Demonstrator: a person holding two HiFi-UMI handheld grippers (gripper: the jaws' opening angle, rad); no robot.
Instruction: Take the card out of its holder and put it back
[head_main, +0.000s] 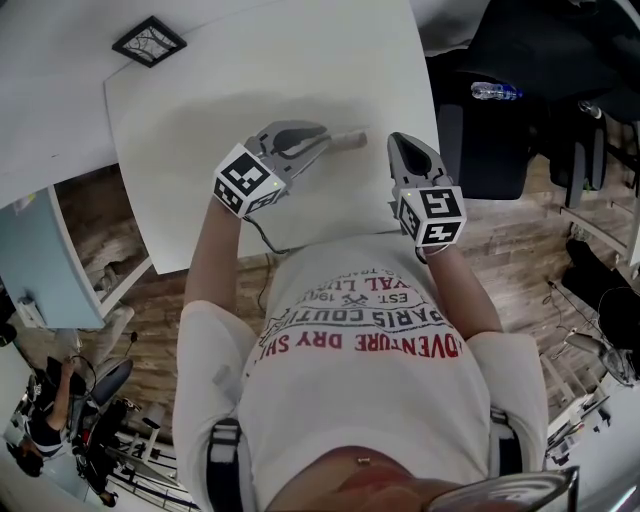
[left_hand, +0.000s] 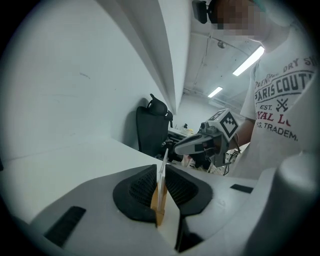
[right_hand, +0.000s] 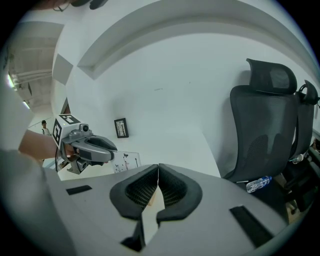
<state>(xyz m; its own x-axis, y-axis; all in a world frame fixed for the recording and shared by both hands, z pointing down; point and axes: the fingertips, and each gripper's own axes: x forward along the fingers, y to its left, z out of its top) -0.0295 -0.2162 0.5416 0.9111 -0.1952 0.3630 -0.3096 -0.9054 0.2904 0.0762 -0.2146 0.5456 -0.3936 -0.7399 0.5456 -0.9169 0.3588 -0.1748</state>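
Observation:
A thin white card (left_hand: 163, 162) stands edge-on between the pads of my left gripper (left_hand: 161, 172), which is shut on it. A tan wooden strip (left_hand: 159, 207) sits lower in the same gap; I cannot tell if it is the holder. From above, the left gripper (head_main: 322, 143) hovers over the white table (head_main: 200, 110) with the pale card (head_main: 350, 140) sticking out to the right. In the right gripper view the card (right_hand: 126, 162) shows small printed drawings beside the left gripper (right_hand: 107, 150). My right gripper (head_main: 394, 140) is a short way right of the card, jaws shut (right_hand: 158, 172) and apart from it.
A small black-framed picture (head_main: 148, 40) lies at the table's far left. A black office chair (right_hand: 265, 125) and a water bottle (right_hand: 258, 183) stand off the table's right edge. Wooden floor shows below the near edge.

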